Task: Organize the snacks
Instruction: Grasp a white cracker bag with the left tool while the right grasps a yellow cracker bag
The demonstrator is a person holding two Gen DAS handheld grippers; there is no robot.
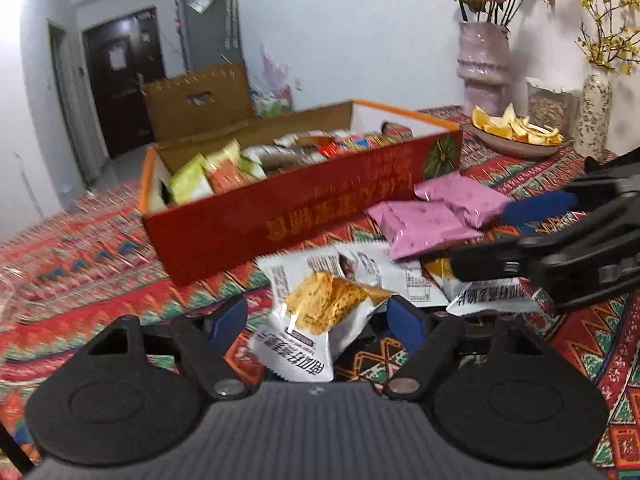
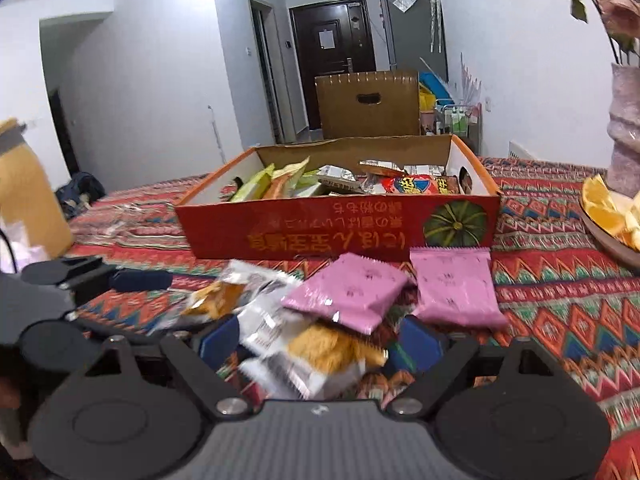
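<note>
The left wrist view alone shows the whole pink vase (image 1: 482, 64) of dried roses, a smaller speckled vase (image 1: 596, 114) with yellow sprigs and a glass jar (image 1: 550, 102) behind the plate (image 1: 516, 142) of orange peel; the right wrist view cuts the plate (image 2: 608, 236) off at its edge but adds a yellow bag (image 2: 28, 204) at far left and a dark doorway straight ahead. Both show the patterned cloth (image 1: 80, 240) over the table and on it the long red box (image 1: 288, 208), open-topped, with an orange rim and a green pumpkin printed at one end, already lined with green, white and red packets. In front of the box (image 2: 336, 224), loose on the cloth (image 2: 560, 288), lie two pink packets (image 1: 436, 216) side by side, one overlapping a pile of silver packets (image 1: 320, 304) printed with a golden crisp. From the right the pink packets (image 2: 392, 292) sit just ahead of the fingers and the silver packets (image 2: 304, 356) below them. The left gripper (image 1: 318, 320) points down at the pile, jaws spread, a silver packet standing between the blue pads without either pad pressing it that can be made out. The right gripper (image 2: 320, 344) is likewise tilted down and spread wide around a silver packet; blur hides whether its pads touch.
</note>
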